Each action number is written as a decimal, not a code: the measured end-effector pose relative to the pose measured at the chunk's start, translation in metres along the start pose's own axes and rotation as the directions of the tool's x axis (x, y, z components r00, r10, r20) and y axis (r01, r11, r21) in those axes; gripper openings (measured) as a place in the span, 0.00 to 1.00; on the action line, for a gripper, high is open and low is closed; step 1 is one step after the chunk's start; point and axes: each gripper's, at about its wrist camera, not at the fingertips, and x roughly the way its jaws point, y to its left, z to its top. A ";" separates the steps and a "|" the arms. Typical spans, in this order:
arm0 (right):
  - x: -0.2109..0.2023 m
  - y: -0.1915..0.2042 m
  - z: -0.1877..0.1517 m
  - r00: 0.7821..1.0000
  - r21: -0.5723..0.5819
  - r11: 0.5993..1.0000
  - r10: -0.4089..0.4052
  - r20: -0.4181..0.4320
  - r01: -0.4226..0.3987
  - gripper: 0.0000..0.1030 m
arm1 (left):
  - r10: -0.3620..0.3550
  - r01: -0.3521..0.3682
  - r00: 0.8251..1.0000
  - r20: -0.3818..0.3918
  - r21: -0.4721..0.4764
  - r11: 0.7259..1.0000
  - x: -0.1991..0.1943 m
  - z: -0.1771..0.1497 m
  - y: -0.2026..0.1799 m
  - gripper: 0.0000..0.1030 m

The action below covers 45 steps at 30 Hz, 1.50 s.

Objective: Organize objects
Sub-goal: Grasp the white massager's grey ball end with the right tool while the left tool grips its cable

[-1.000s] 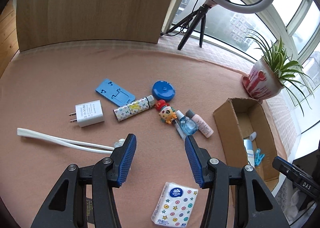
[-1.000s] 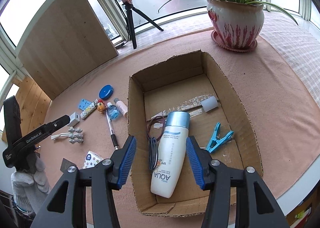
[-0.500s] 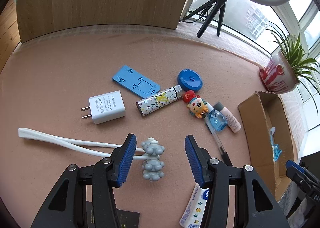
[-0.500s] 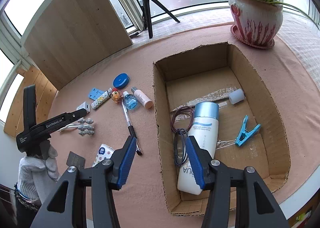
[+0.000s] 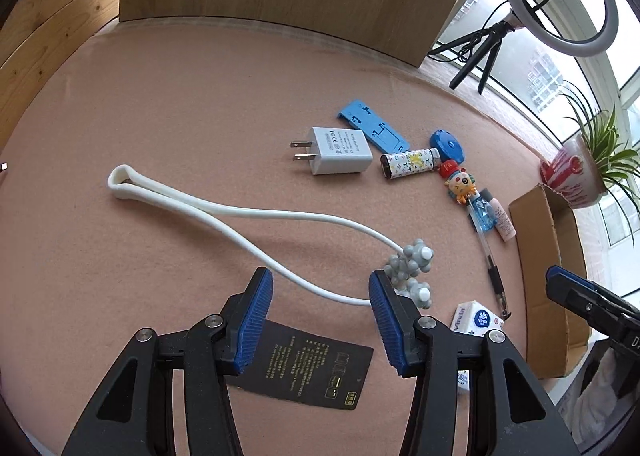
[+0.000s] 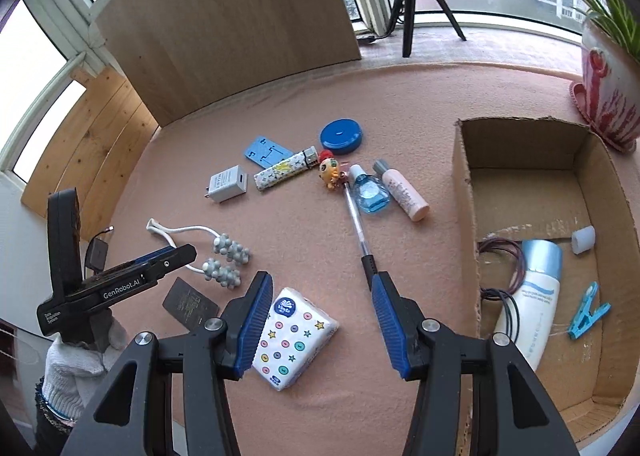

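Below, both ribbed blue tools agape, empty, over knobbly grey massager and glossy tissue pack.

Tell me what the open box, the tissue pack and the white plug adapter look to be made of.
Open box: corrugated cardboard, matte brown, with ragged cut edges.
Tissue pack: thin glossy plastic wrap, printed with buttons and stars, showing soft creases.
White plug adapter: hard plastic, smooth and slightly shiny, with metal prongs.

L claw now over massager cord, R claw off box, over tissue pack
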 end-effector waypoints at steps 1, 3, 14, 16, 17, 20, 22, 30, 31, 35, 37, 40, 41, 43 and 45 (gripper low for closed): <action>0.009 0.008 0.005 1.000 -0.024 1.000 0.014 -0.018 -0.014 0.47 | 0.001 -0.001 1.000 0.003 -0.011 1.000 -0.002 -0.002 0.004 0.52; 0.027 0.024 0.015 0.997 -0.071 0.997 0.038 -0.060 -0.042 0.47 | -0.004 0.004 1.000 0.005 -0.031 1.000 -0.005 -0.004 0.011 0.52; 0.099 0.087 0.054 0.976 -0.196 0.973 0.080 -0.205 -0.121 0.40 | -0.038 0.039 0.999 0.016 -0.096 0.995 -0.007 -0.007 0.024 0.51; 0.109 0.087 0.058 0.967 -0.190 0.973 0.087 -0.239 -0.135 0.39 | -0.044 0.045 0.999 0.014 -0.111 0.993 -0.005 -0.006 0.028 0.51; 0.114 0.086 0.060 0.962 -0.185 0.973 0.091 -0.257 -0.142 0.39 | -0.045 0.047 0.999 0.013 -0.117 0.992 -0.003 -0.005 0.030 0.51; 0.124 0.087 0.060 0.947 -0.172 0.972 0.101 -0.305 -0.159 0.39 | -0.056 0.056 0.998 0.004 -0.131 0.990 0.002 -0.003 0.035 0.47; 0.129 0.087 0.057 0.936 -0.163 0.971 0.113 -0.333 -0.175 0.39 | -0.066 0.065 0.998 -0.007 -0.135 0.989 0.004 -0.003 0.038 0.45; 0.135 0.090 0.028 0.899 -0.093 0.970 0.171 -0.402 -0.226 0.39 | -0.089 0.085 0.996 -0.026 -0.119 0.989 0.010 0.002 0.037 0.41; 0.134 0.089 0.025 0.896 -0.077 0.970 0.181 -0.406 -0.231 0.39 | -0.091 0.087 0.995 -0.028 -0.117 0.989 0.010 0.003 0.038 0.41; 0.131 0.090 0.006 0.857 0.012 0.957 0.266 -0.442 -0.291 0.36 | -0.089 0.085 0.995 -0.037 -0.103 0.991 0.012 0.002 0.038 0.40; 0.129 0.095 -0.002 0.868 -0.020 0.960 0.243 -0.433 -0.279 0.36 | -0.084 0.080 0.996 -0.036 -0.106 0.991 0.012 0.000 0.041 0.40; 0.125 0.098 -0.003 0.892 -0.058 0.964 0.217 -0.396 -0.261 0.36 | -0.077 0.072 0.996 -0.037 -0.116 0.991 0.012 -0.005 0.045 0.39; 0.125 0.099 -0.002 0.904 -0.079 0.966 0.199 -0.379 -0.245 0.36 | -0.077 0.072 0.996 -0.035 -0.121 0.990 0.011 -0.006 0.046 0.39; 0.123 0.100 0.001 0.927 -0.126 0.971 0.148 -0.344 -0.202 0.36 | -0.078 0.074 0.996 -0.036 -0.118 0.990 0.011 -0.010 0.045 0.39; 0.125 0.100 0.003 0.922 -0.145 0.965 0.155 -0.354 -0.218 0.36 | -0.069 0.065 0.997 -0.034 -0.106 0.992 0.011 -0.012 0.043 0.31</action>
